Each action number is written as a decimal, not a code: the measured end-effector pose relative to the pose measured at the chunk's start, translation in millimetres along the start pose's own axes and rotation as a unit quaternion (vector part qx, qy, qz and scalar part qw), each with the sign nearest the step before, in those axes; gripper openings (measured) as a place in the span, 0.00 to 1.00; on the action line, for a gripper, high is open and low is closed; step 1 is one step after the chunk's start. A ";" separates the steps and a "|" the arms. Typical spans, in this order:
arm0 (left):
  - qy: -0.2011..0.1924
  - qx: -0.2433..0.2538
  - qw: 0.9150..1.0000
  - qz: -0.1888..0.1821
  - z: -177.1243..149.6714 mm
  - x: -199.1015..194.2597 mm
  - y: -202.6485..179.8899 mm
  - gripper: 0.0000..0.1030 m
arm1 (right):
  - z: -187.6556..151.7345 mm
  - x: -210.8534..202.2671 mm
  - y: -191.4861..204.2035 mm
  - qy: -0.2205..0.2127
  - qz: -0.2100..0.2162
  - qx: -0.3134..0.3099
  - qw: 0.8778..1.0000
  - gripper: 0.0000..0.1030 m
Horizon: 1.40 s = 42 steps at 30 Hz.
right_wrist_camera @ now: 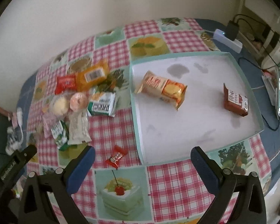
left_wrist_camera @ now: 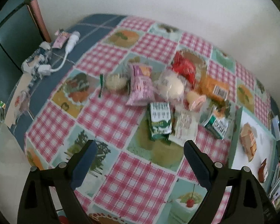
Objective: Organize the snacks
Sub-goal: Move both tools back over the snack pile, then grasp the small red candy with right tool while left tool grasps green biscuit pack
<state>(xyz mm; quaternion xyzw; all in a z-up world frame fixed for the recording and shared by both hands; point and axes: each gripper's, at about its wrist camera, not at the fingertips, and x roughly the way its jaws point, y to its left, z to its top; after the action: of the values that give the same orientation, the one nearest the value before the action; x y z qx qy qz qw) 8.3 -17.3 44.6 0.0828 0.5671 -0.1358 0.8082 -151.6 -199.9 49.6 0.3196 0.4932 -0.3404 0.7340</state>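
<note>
Small red twist-wrapped candy (right_wrist_camera: 116,156): light, crinkly film over what is probably a hard centre; the slick wrapper could slide, so my guess is a pinch across the middle body, not the twisted ends.
Its place: on the checked tablecloth (right_wrist_camera: 177,186), alone, just ahead of the right gripper (right_wrist_camera: 141,155) and nearer its left finger, just outside the tray's near-left corner.
Pile of snack packets (left_wrist_camera: 158,93): soft, puffy bags and clear-wrapped buns that would dent or crush under a hard squeeze; take each across its flat faces.
Green-and-white foil packet (left_wrist_camera: 159,123): nearest of the pile to the left gripper (left_wrist_camera: 139,150), just ahead of and between its fingertips, not touching; a white sachet (left_wrist_camera: 184,127) lies against its right side.
Shallow mint-rimmed white tray (right_wrist_camera: 138,123): ahead and right of the right gripper, holding a golden biscuit packet (right_wrist_camera: 162,89) and, well apart, a small brown packet (right_wrist_camera: 236,100).
Left gripper: jaws spread wide, nothing between them.
Right gripper: jaws spread wide, empty, above cloth.
Judgement: most snacks are not yet in the tray.
</note>
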 end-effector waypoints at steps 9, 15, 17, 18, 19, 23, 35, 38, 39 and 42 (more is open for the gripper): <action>0.079 -0.008 0.996 0.029 -8.9 48.9 -2.8 0.92 | -9.8 40.2 18.8 0.041 -0.009 -0.030 0.999 1.00; 0.123 -0.023 0.991 0.050 -14.0 76.7 0.4 0.92 | -13.6 62.9 22.9 0.064 -0.003 -0.039 0.997 0.98; 0.127 -0.027 0.990 0.051 -13.9 79.3 0.6 0.92 | -14.1 66.7 22.5 0.068 0.002 -0.037 0.997 0.96; 0.127 -0.028 0.990 0.051 -13.5 79.6 1.1 0.92 | -13.8 68.0 22.7 0.069 0.005 -0.038 0.997 0.95; 0.127 -0.031 0.990 0.049 -12.2 79.4 0.9 0.92 | -14.0 68.5 23.6 0.068 0.007 -0.039 0.997 0.92; 0.117 -0.040 0.991 0.042 -4.3 76.0 3.1 0.92 | -10.0 64.4 30.5 0.054 0.022 -0.045 0.997 0.85; 0.105 -0.063 0.992 0.027 0.1 65.3 5.3 0.92 | -14.8 66.9 57.7 0.057 0.067 -0.079 0.993 0.63; 0.107 -0.066 0.992 0.024 -0.8 65.8 8.9 0.92 | -17.0 70.3 56.2 0.071 0.070 -0.079 0.992 0.49; 0.107 -0.067 0.992 0.023 -0.8 66.3 9.4 0.92 | -17.5 71.9 56.9 0.073 0.071 -0.079 0.992 0.49; 0.108 -0.068 0.992 0.022 -0.9 66.1 8.8 0.92 | -18.3 75.1 60.2 0.076 0.068 -0.085 0.991 0.46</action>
<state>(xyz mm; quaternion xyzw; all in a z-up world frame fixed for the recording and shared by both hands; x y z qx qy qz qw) 31.3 -17.0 -18.0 0.0537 0.6570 -0.0696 0.7487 -90.7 -165.0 -18.7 0.3138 0.5516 -0.2218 0.7403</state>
